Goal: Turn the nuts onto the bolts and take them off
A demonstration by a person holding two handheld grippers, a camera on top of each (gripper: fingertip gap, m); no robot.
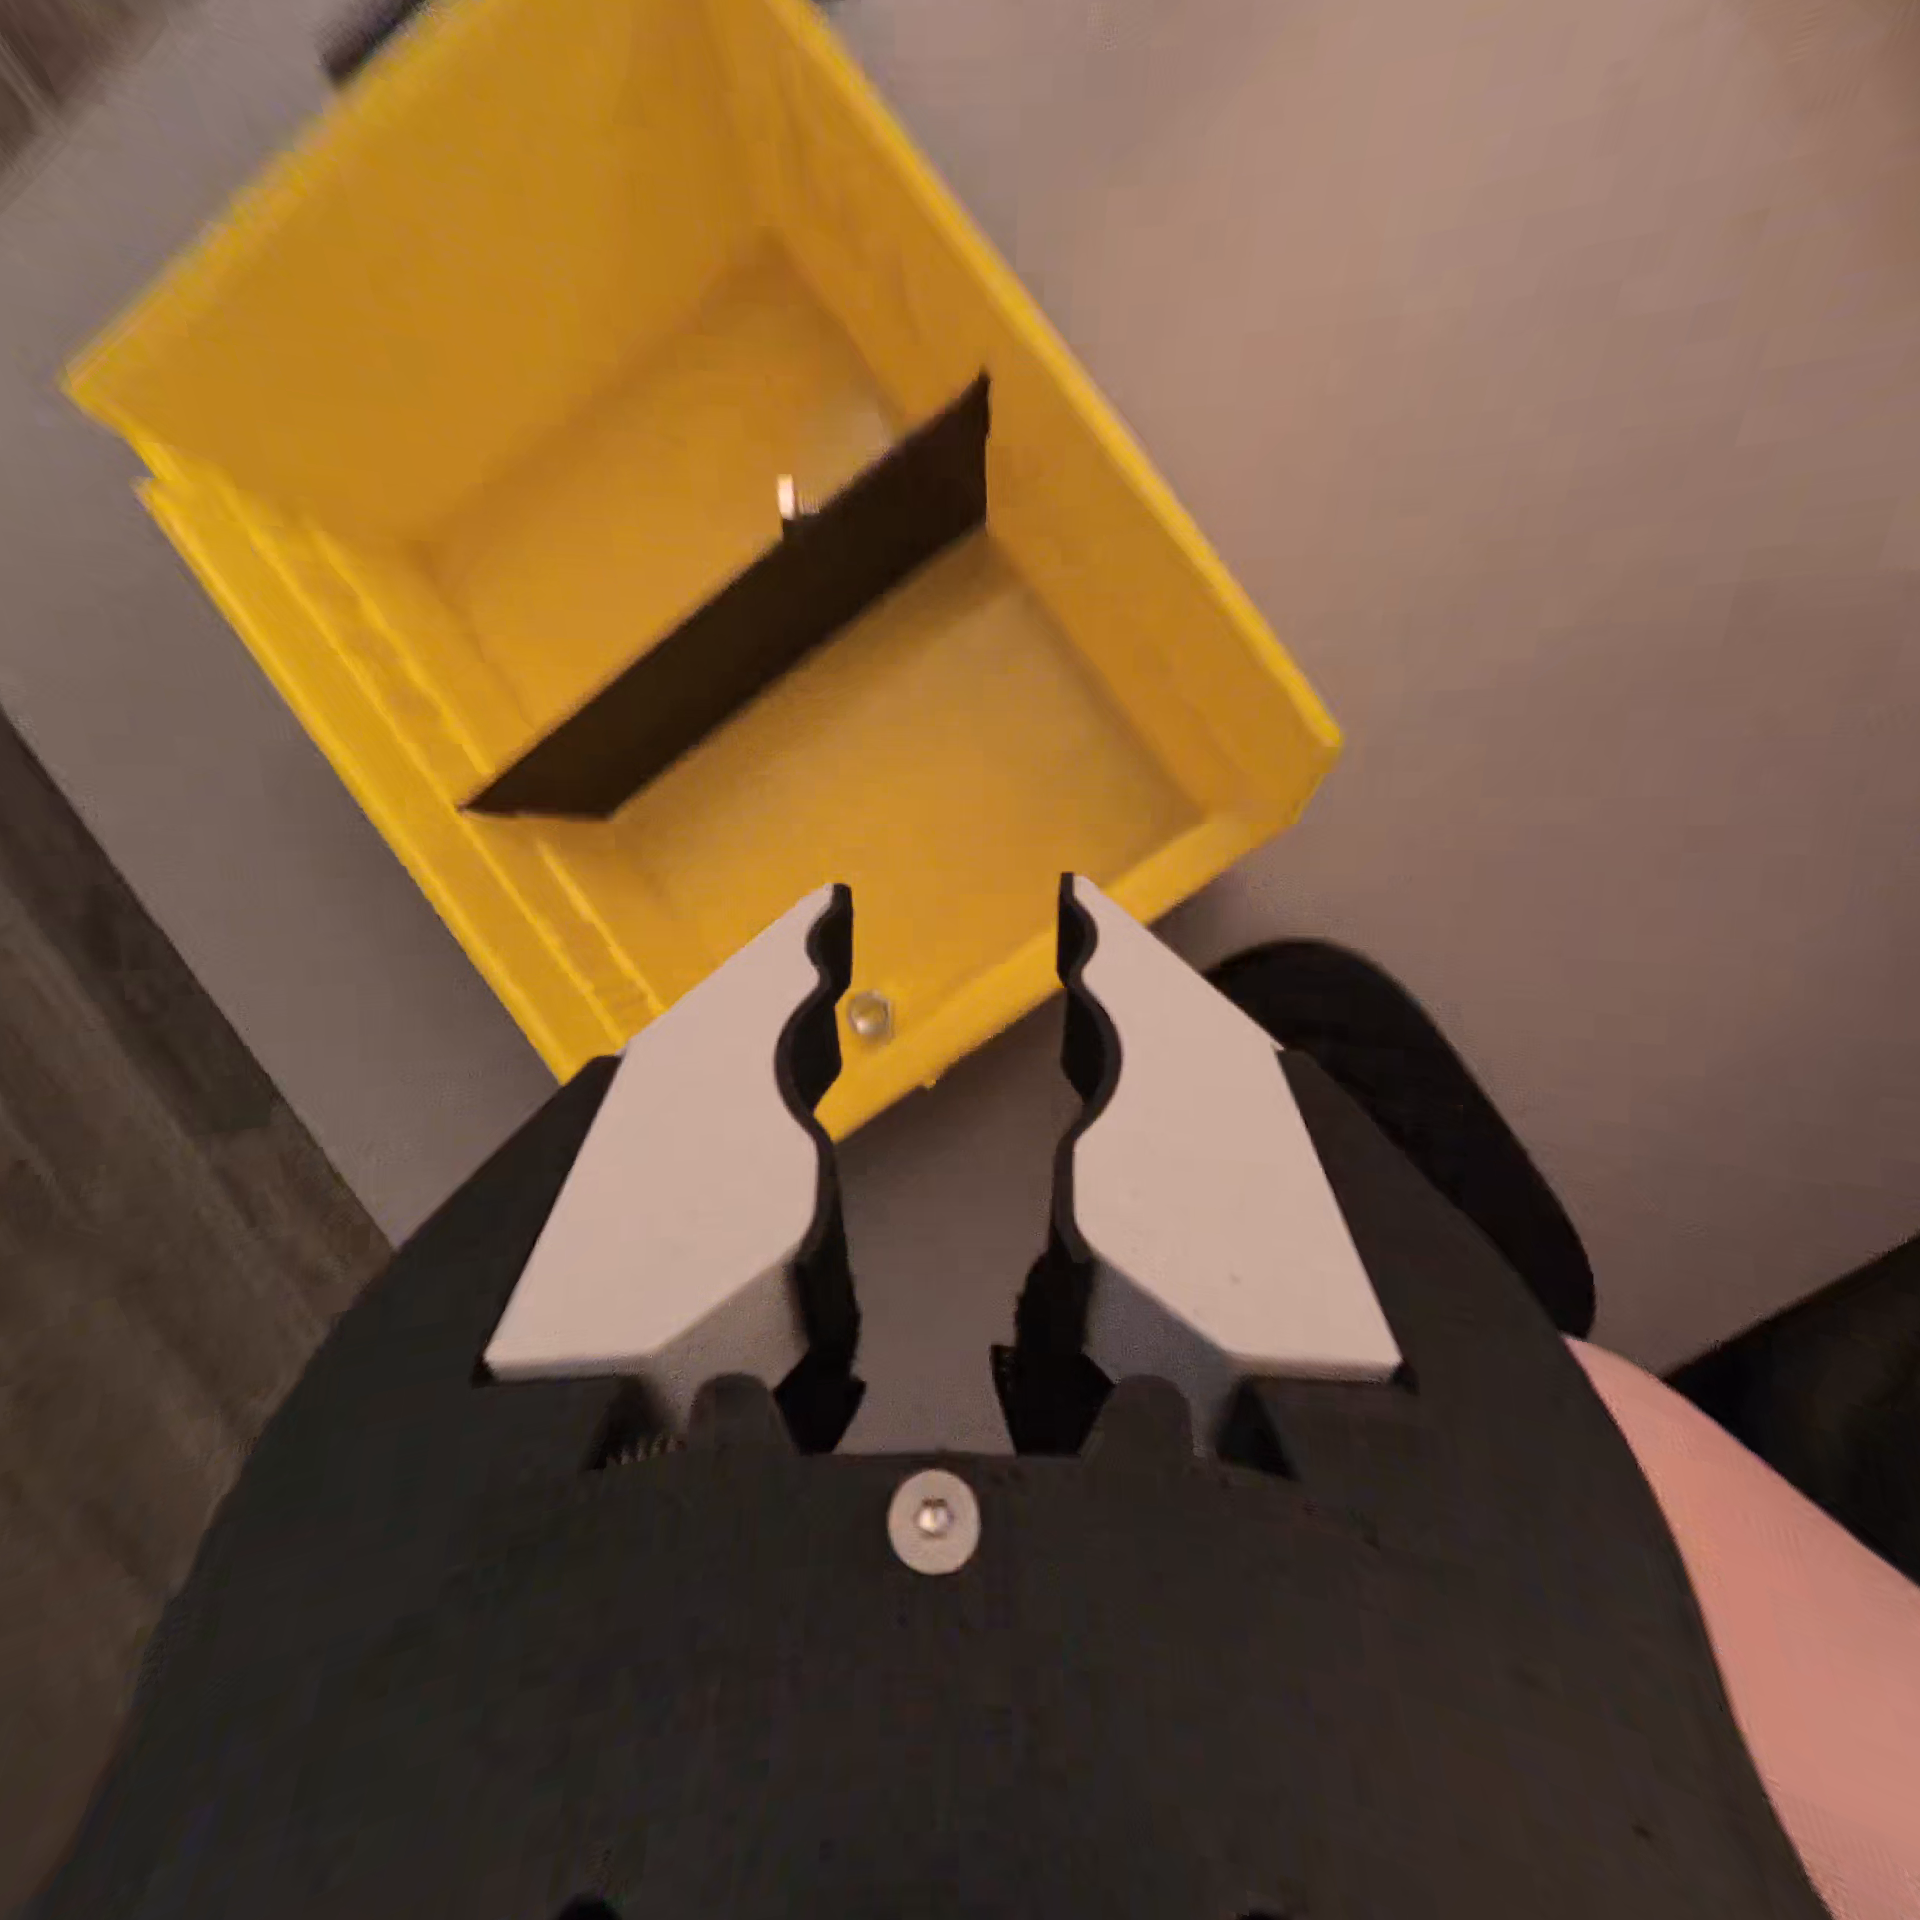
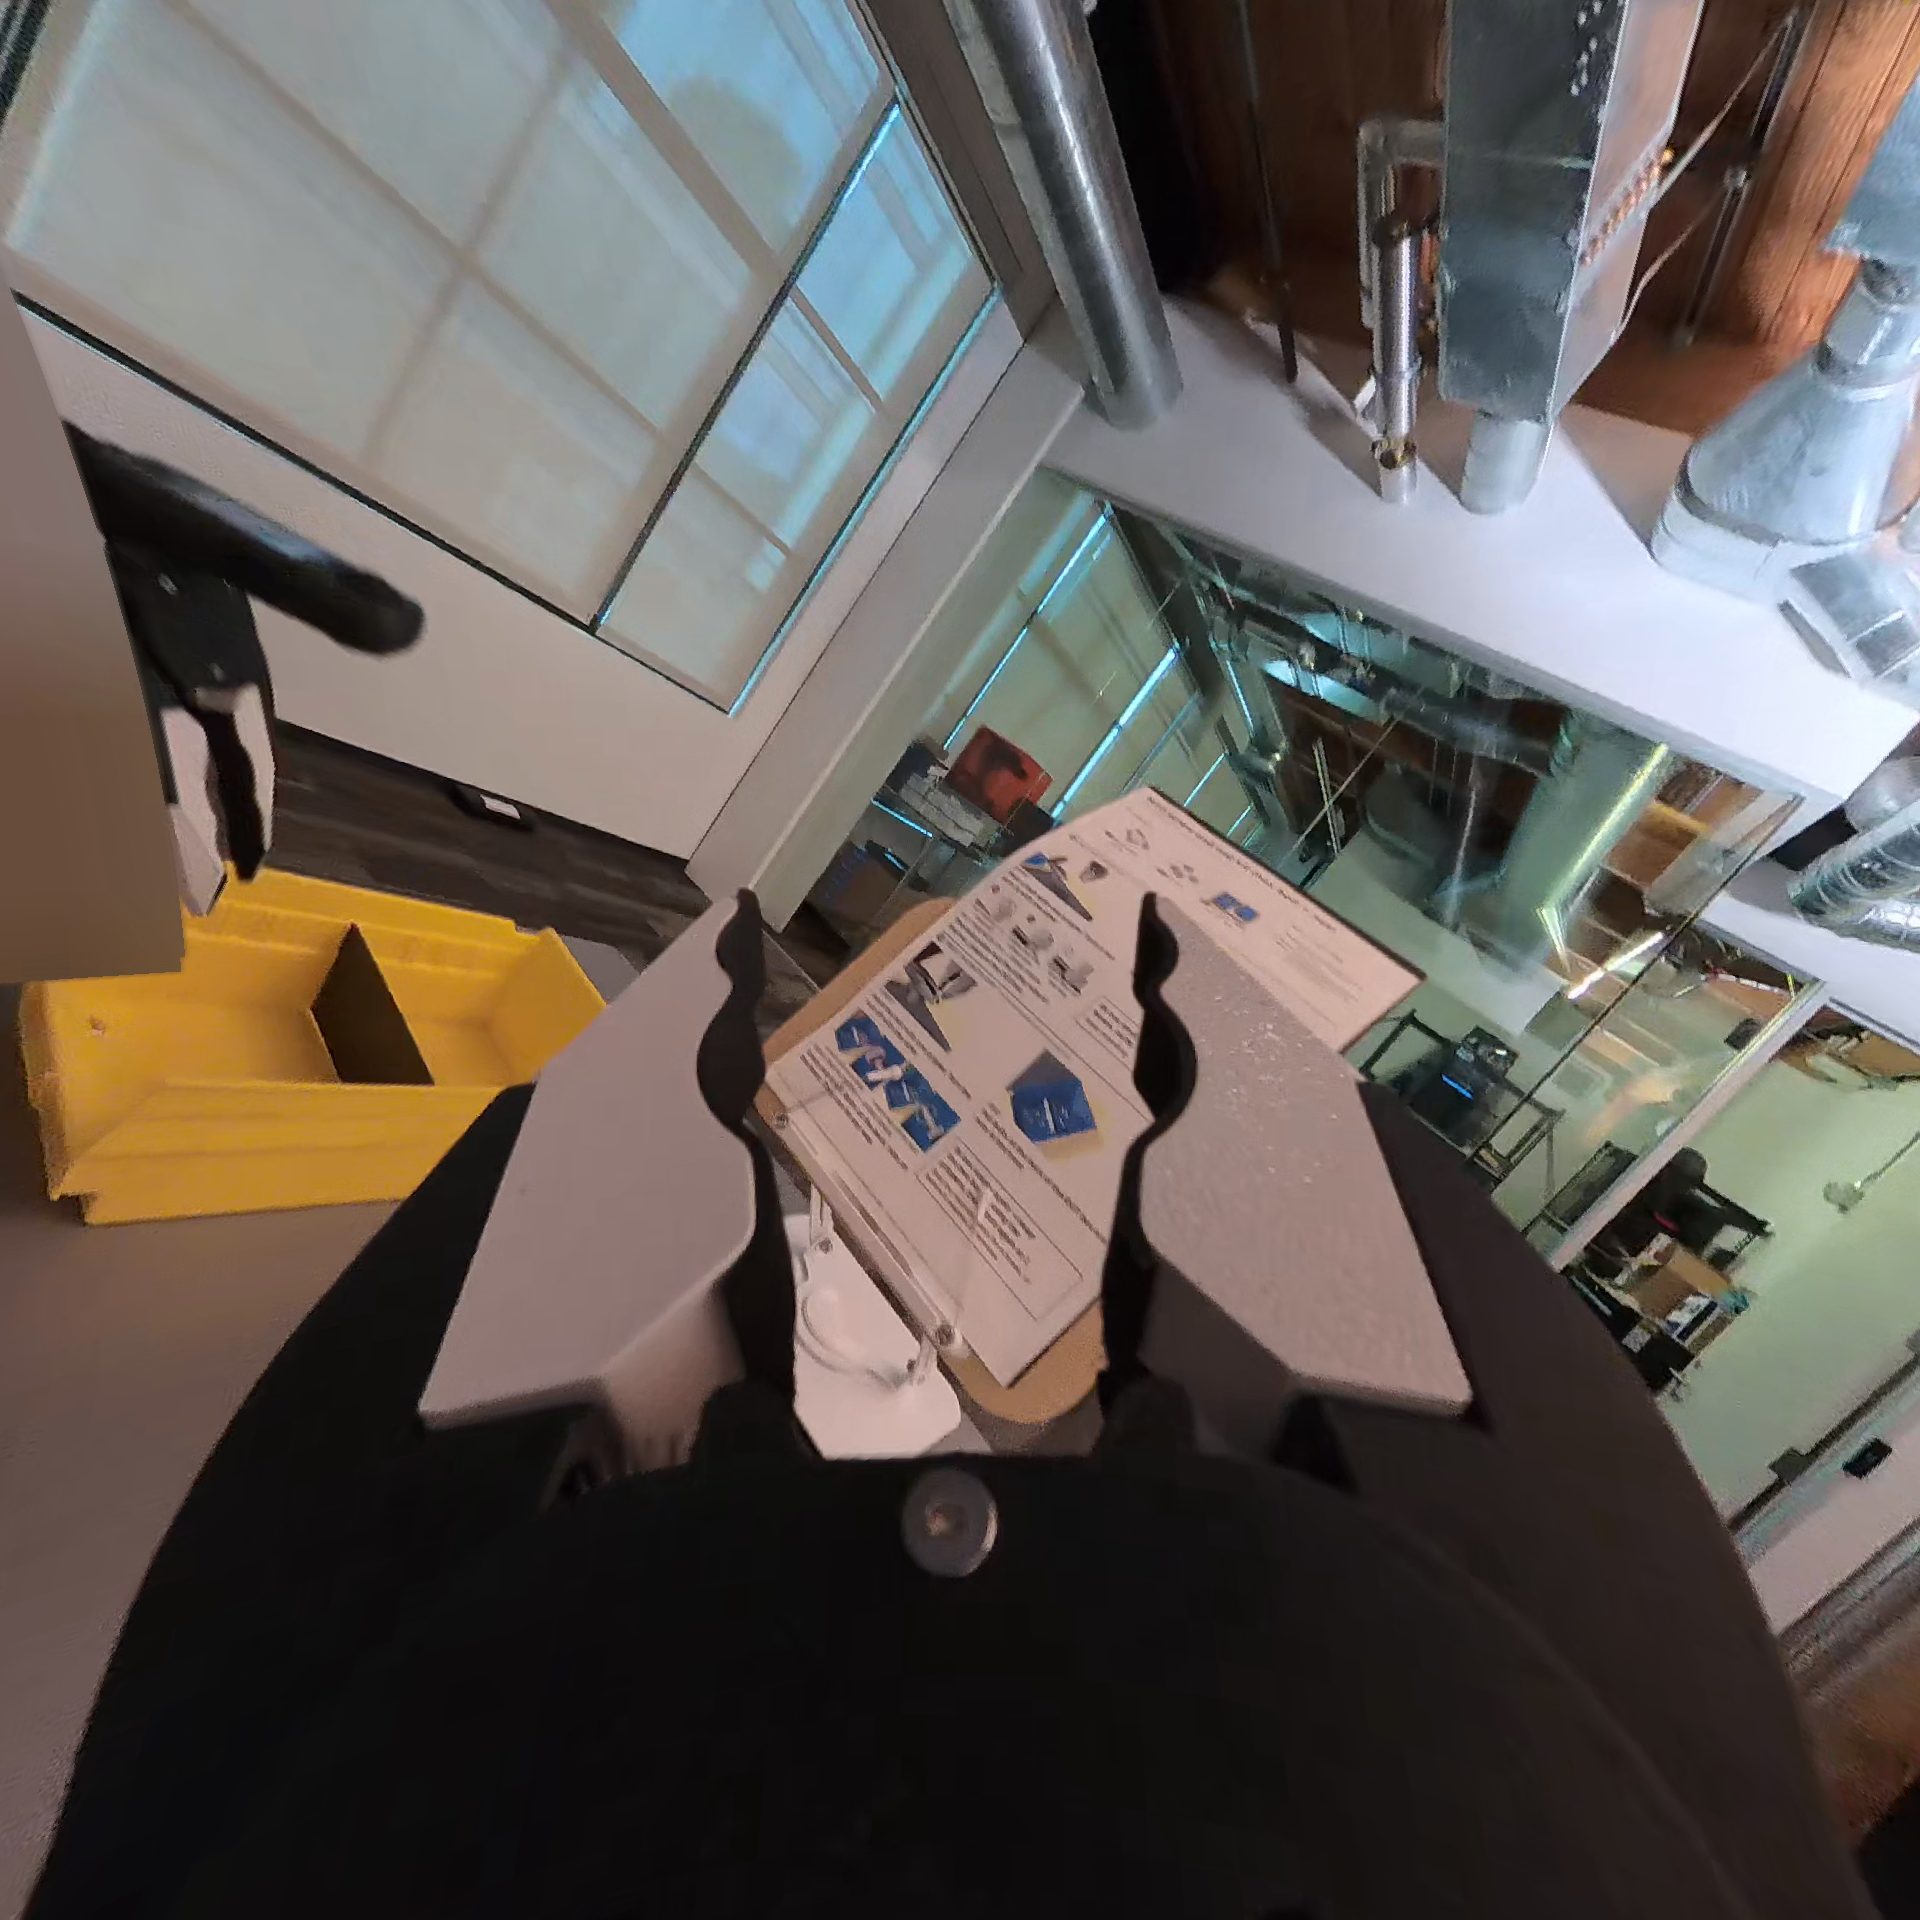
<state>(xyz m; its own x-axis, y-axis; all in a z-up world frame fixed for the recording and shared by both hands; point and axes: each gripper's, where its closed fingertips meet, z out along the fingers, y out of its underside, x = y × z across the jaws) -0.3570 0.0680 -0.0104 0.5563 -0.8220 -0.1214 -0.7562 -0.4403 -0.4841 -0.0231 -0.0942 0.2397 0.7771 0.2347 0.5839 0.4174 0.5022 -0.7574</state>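
While a small silver nut (image 1: 869,1015) is lying flat in the near compartment of the yellow bin (image 1: 1174,582), hole facing up, beside the near wall, a blurred metal piece (image 1: 787,495) is showing behind the black divider (image 1: 748,623); its axis cannot be told. Over the nut the left gripper (image 1: 954,914) is hanging with jaws spread, gripping nothing. Well off to the side, the right gripper (image 2: 940,935) is gaping empty too, pointing at a printed instruction sheet (image 2: 1049,1091) on a clipboard; its writing is too blurred to read
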